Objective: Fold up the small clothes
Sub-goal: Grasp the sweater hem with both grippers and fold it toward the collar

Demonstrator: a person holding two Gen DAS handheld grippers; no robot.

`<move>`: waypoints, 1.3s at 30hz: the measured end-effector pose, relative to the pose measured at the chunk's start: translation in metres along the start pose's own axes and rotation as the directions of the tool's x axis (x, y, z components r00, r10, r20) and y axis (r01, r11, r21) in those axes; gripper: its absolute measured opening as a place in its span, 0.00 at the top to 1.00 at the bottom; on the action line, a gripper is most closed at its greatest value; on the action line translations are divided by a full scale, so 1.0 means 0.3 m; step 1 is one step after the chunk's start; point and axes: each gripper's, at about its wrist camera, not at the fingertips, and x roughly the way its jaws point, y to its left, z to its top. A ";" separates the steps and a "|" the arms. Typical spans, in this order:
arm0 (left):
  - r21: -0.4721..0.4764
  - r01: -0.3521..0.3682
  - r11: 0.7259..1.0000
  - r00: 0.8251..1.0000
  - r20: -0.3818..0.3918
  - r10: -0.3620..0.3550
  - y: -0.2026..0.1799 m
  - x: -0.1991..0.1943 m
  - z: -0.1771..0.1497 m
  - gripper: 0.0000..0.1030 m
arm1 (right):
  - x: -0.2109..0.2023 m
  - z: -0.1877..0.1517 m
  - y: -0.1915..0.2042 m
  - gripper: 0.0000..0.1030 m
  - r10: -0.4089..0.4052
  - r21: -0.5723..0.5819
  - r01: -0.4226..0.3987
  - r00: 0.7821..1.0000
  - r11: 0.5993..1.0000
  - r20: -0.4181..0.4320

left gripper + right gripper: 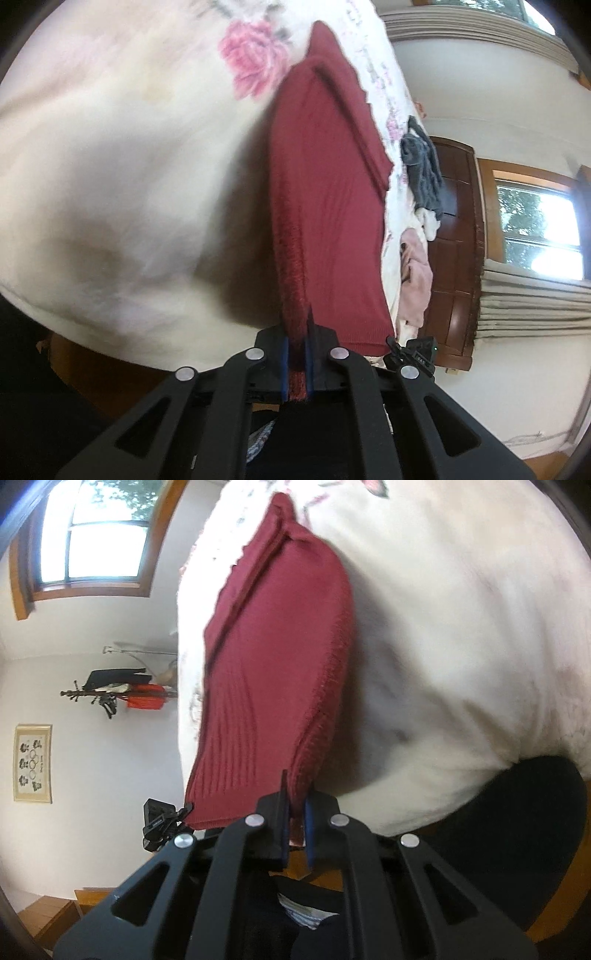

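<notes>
Both tongs (297,354) (295,823) clamped — red garment (325,206) (273,686) hem.

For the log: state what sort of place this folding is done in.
Most likely a bedroom in a home. The red knit garment lies on a white floral bed cover, more clothes are heaped further along it, and a wooden door and curtained window stand behind.

Bed (110,166), covered by cream blanket with a pink rose print (255,55). Lying on it: dark red knitted garment (325,206), partly folded; grey crumpled cloth (423,166) near the far edge; pale pink cloth (417,280) beside the grey one.
</notes>
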 end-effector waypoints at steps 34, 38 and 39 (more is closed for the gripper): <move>-0.012 0.166 0.986 0.980 0.113 -0.164 -0.361 -0.034 0.518 0.95 | -0.049 0.566 0.370 0.96 0.110 -0.029 -0.106 0.982 0.994 0.154; -0.039 0.153 0.987 0.982 0.115 -0.148 -0.355 0.007 0.615 0.95 | 0.000 0.668 0.359 0.96 0.088 -0.001 -0.088 0.985 0.996 0.151; -0.045 0.149 0.988 0.983 0.115 -0.143 -0.354 0.019 0.640 0.95 | 0.012 0.689 0.357 0.96 0.081 0.004 -0.083 0.985 0.997 0.150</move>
